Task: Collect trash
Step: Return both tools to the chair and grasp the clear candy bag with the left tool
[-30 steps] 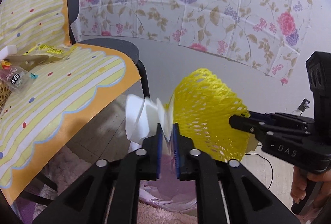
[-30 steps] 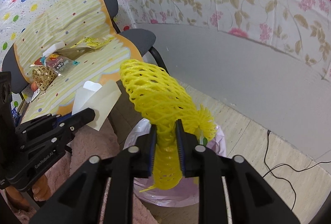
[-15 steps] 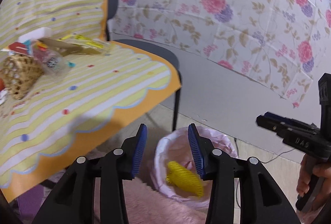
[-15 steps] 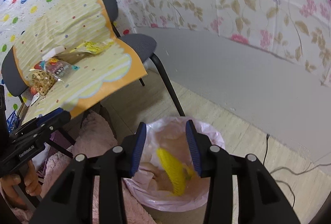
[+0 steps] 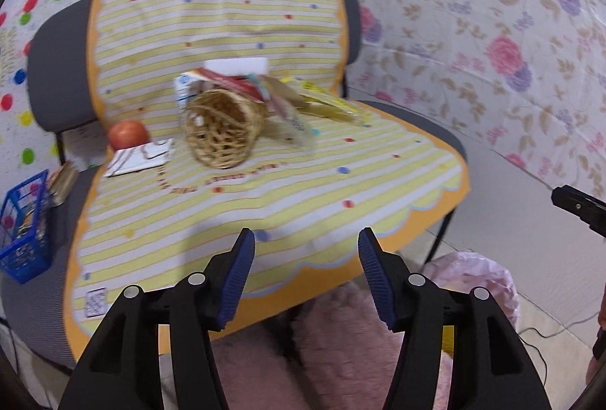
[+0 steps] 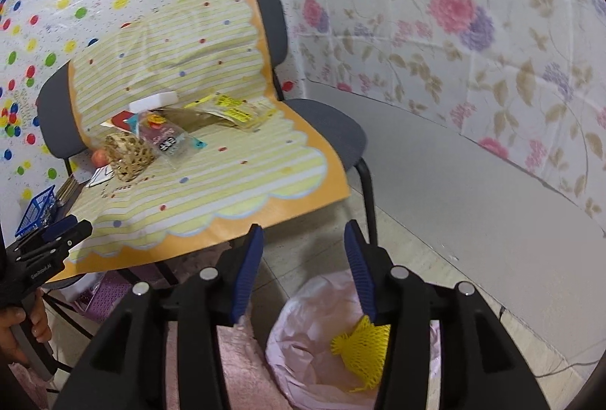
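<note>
Yellow foam net (image 6: 361, 343) lies dropped in pink-lined bin (image 6: 299, 330) | your left gripper (image 5: 303, 262) and right gripper (image 6: 303, 254), jaws just opening, are apart and empty | left one faces wrappers (image 5: 288, 99) on the chair (image 5: 428, 124), likely next.

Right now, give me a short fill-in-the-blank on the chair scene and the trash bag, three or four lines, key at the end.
1. The yellow foam net lies inside the ____ plastic bag.
2. The woven wicker basket lies tipped on its ____ on the yellow striped cloth.
3. The round red fruit sits to the ____ of the basket in the left wrist view.
4. Between the blue pads of the left gripper and the right gripper there is ____.

Missing words: pink; side; left; nothing
</note>
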Demonstrator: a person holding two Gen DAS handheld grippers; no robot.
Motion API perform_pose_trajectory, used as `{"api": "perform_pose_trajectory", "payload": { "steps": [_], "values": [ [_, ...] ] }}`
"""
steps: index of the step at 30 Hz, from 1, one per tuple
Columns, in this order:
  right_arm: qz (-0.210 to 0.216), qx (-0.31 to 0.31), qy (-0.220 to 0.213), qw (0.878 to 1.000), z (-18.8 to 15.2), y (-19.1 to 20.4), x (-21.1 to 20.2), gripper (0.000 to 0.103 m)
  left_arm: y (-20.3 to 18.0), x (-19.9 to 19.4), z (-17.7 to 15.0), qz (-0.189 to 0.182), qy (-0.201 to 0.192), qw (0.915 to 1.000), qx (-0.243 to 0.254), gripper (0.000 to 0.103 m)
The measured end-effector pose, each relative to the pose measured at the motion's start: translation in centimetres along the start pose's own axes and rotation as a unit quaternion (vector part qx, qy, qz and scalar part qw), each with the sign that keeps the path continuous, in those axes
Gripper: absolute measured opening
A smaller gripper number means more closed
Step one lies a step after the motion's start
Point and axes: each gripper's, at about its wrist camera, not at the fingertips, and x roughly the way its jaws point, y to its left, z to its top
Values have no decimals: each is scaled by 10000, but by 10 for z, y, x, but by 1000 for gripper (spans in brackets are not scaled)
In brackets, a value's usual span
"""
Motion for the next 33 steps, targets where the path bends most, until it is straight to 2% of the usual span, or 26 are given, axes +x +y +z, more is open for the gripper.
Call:
{"api": "perform_pose_trajectory", "payload": {
  "steps": [4, 6, 13, 21, 27, 30, 33],
  "values": [
    [186, -194, 28, 9996, 6, 20, 11, 48, 23, 1, -1, 186, 50, 9995, -233, 58],
    [270, -333, 36, 9991, 12, 31, 18, 53, 32, 3, 1, 280, 93, 9990, -323, 58],
    [408, -714, -56, 9966, 37, 55, 46, 54, 42, 17, 15, 297, 113, 9983, -483, 60],
    [421, -928, -152, 9947, 61, 61, 82, 54, 28, 71, 49, 95, 211, 9979, -603, 60],
    [481, -854, -111, 9951, 72, 53, 105, 54, 12, 119, 70, -46, 399, 9972, -633, 60],
    [512, -792, -79, 9955, 72, 48, 112, 54, 8, 144, 77, -115, 546, 9959, -718, 57],
    [536, -749, -48, 9957, 72, 43, 117, 54, 8, 163, 82, -166, 657, 9943, -825, 48]
  ]
}}
